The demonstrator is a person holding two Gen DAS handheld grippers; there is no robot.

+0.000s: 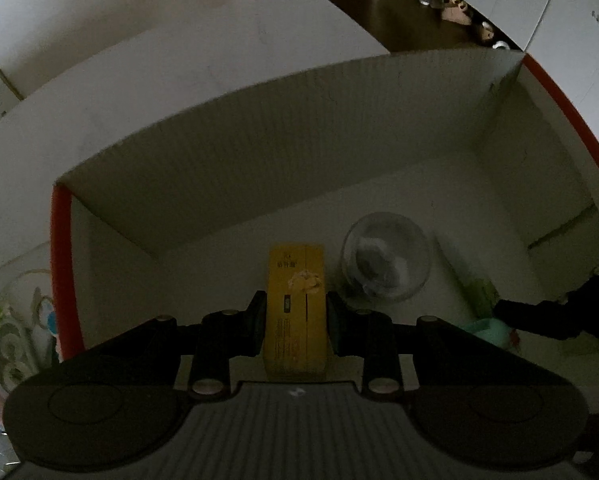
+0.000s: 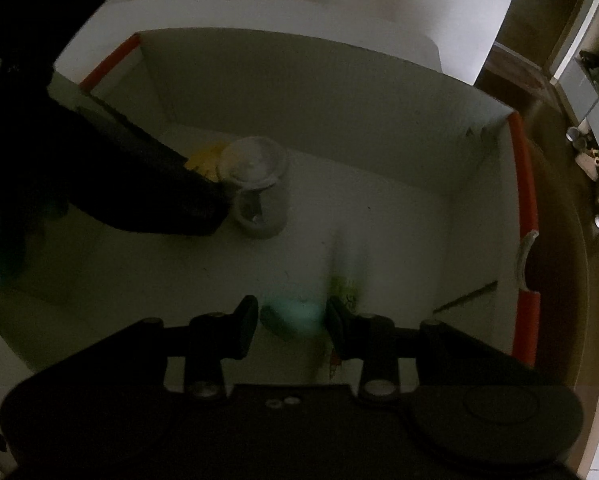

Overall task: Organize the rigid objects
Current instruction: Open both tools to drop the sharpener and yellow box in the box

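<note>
Jar [image 1: 385, 262] + yellow carton [image 1: 295, 304] in box [image 1: 259, 152]

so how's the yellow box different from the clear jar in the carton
The yellow box is opaque, flat-sided and printed; the jar is see-through and round. The box is clamped in the left gripper; the jar stands free beside it on the right. Both are inside the white carton.

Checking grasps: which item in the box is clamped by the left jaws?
The yellow carton, pinched between the left gripper jaws; the clear jar stands free beside it.
</note>
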